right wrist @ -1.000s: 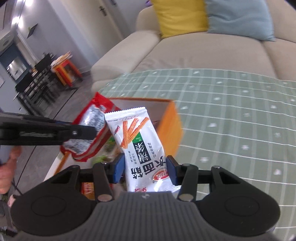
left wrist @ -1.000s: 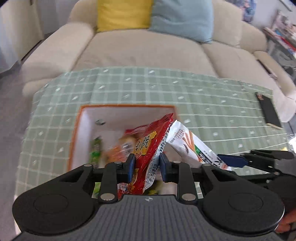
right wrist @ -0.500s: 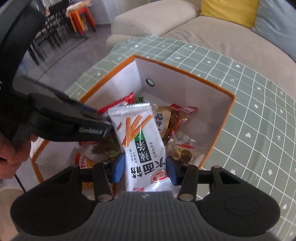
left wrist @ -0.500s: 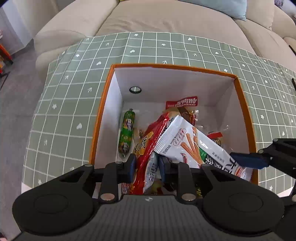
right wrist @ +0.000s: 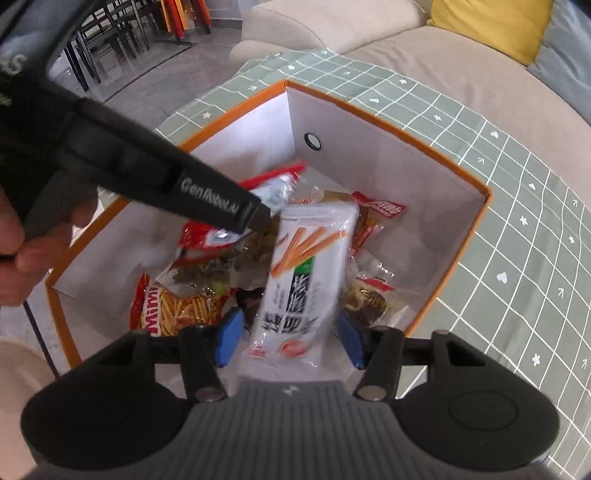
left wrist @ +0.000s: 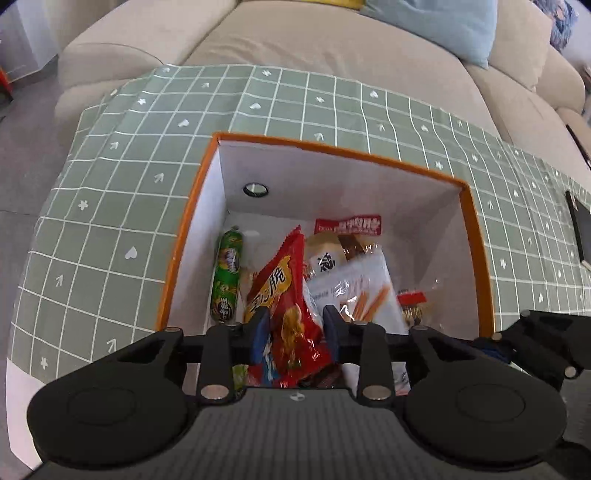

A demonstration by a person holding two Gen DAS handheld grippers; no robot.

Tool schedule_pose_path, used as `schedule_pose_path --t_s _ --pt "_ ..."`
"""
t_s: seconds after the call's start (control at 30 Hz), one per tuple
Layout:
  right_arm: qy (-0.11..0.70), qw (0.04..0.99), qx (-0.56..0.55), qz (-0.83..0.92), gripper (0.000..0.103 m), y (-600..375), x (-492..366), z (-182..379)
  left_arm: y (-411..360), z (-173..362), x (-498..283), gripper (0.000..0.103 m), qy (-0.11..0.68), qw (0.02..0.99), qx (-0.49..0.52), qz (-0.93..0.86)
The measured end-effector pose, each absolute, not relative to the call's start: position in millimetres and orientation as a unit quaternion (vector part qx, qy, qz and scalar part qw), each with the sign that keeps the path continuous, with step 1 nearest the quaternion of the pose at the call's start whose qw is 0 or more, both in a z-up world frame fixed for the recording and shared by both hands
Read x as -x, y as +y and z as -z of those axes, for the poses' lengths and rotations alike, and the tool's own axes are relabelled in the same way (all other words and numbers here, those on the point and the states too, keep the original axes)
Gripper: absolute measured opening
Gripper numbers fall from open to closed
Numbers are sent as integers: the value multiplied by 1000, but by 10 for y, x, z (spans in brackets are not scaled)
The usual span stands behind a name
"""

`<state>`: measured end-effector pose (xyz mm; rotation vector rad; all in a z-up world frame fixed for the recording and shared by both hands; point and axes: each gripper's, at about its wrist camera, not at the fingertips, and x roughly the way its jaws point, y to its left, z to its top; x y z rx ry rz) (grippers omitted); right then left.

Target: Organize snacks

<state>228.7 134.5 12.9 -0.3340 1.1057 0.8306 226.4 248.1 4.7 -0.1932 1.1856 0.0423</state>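
While both tongs hang over the orange-rimmed box [left wrist: 480, 258] on the green checked surface [left wrist: 110, 221], each one has just been easing its jaws apart with a snack still sitting between them. The left tongs [left wrist: 293, 328] have the red chip bag [left wrist: 288, 295] standing upright between the blue pads, and there's a bit of slack on both sides now, so it looks let go rather than pinched. Same deal on the right: the right tongs [right wrist: 290, 332] are spread wider than the white breadstick packet [right wrist: 303, 273], which is a little blurred and sits on the pile inside the box, clear gaps at both pads. The box is already pretty full: a green sausage stick [left wrist: 227, 277] lies along the left wall, a red Mimi packet [right wrist: 173, 306] sits in the near corner, and some clear-wrapped bits are further right. Beyond the surface is a beige sofa [left wrist: 332, 55] with a light blue cushion [left wrist: 443, 22].
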Motion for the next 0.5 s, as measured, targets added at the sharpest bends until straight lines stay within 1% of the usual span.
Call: schedule_pose_path --t_s 0.07,0.23,0.3,0.33,0.4,0.5 --pt "503 758 152 -386 60 1323 -2284 -165 2445 -94 -2253 52 556 827 86 -8" --pt "493 765 152 -385 62 1233 -2274 -300 2287 -256 -2182 62 549 835 49 3" --pt "488 769 155 -382 63 1187 -2267 -369 2219 -360 -2123 64 541 840 33 6" --pt "484 772 156 -381 67 1159 -2259 -410 2187 -422 -2082 65 534 845 29 6" --pt "474 780 155 -377 72 1068 -2237 -511 2125 -547 -1993 67 518 855 24 4" --pt "461 796 146 -365 78 876 -2202 -673 1978 -781 -1852 67 481 877 12 7"
